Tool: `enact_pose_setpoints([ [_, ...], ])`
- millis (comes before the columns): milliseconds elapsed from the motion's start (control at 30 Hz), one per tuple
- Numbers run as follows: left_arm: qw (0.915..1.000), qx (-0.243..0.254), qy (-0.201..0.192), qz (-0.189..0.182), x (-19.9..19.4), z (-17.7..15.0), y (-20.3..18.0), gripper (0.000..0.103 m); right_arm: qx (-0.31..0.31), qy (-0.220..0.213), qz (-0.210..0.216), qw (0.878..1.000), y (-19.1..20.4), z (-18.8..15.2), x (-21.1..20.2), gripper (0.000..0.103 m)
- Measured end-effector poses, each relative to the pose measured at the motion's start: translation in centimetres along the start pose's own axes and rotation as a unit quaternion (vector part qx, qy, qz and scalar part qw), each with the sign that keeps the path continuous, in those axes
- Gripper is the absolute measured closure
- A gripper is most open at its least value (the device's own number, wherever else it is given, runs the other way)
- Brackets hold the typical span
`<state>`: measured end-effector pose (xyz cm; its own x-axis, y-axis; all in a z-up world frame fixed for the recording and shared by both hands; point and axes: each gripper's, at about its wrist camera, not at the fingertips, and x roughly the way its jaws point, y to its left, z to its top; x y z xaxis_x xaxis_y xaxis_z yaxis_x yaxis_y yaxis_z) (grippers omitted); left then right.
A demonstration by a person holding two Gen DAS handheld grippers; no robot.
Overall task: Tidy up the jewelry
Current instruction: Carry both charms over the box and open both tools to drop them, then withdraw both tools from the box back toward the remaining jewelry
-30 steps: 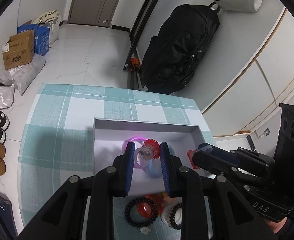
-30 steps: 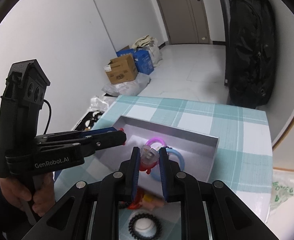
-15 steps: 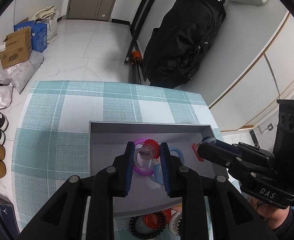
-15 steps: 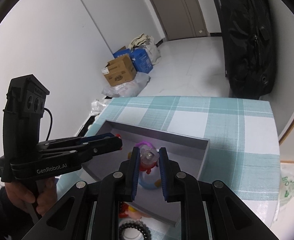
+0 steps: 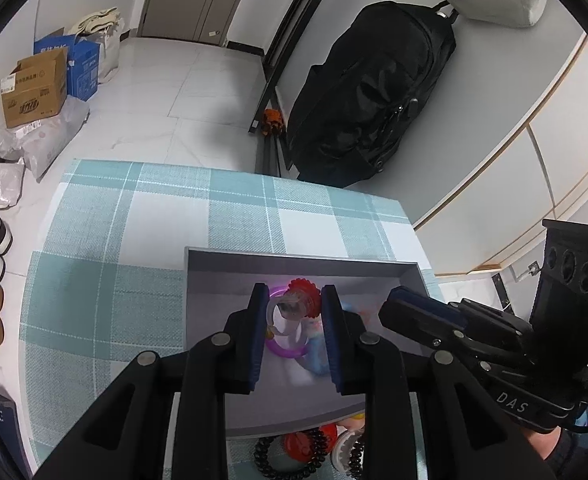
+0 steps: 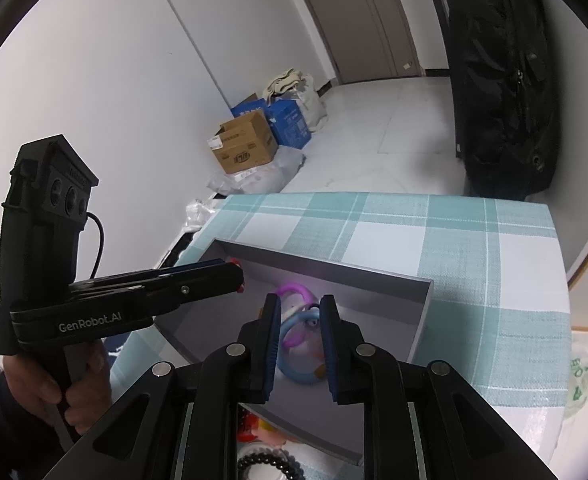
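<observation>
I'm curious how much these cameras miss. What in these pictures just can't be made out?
- Left wrist view: the black bead bracelets in front of the grey box are half hidden by the left claw's arms and cut off by the bottom edge.
- Right wrist view: what the left claw pinches; only red specks show at its tip.
- Right wrist view: the blue bangle is blurred and partly behind the right claw.

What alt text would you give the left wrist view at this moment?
The left gripper is shut on a clear ring with a red flower top, held over an open grey box containing a purple bangle and a blue one. The right gripper reaches in beside it; the box sits on a teal checked tablecloth.
</observation>
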<state>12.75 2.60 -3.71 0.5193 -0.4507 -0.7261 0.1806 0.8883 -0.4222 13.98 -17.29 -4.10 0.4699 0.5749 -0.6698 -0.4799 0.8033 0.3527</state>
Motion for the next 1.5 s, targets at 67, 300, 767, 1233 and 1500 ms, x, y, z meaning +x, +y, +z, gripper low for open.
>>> enact_pose_setpoints([
  [67, 1.0, -0.002, -0.001, -0.004, 0.0, 0.0, 0.0, 0.079, -0.001, -0.007, 0.0, 1.0, 0.0, 0.0, -0.2, 0.08],
  [300, 0.9993, 0.004, -0.031, 0.02, -1.4, -0.3, -0.3, 0.041, -0.005, -0.033, -0.012, 0.999, 0.2, -0.3, -1.6, 0.046],
  [767, 0.9925, 0.016, -0.077, 0.094, -4.4, -2.5, -0.5, 0.04, -0.01, -0.065, -0.045, 0.997, 1.5, -2.2, -4.3, 0.017],
  [1233, 0.9871, 0.006, -0.101, 0.124, -6.6, -6.0, -0.7, 0.02, -0.017, -0.062, -0.064, 0.996, 2.7, -4.6, -6.1, 0.004],
  [1500, 0.987, 0.003, -0.07, 0.145, -5.4, -8.3, -0.5, 0.02, -0.021, -0.035, -0.072, 0.997, 3.2, -6.9, -6.3, 0.002],
])
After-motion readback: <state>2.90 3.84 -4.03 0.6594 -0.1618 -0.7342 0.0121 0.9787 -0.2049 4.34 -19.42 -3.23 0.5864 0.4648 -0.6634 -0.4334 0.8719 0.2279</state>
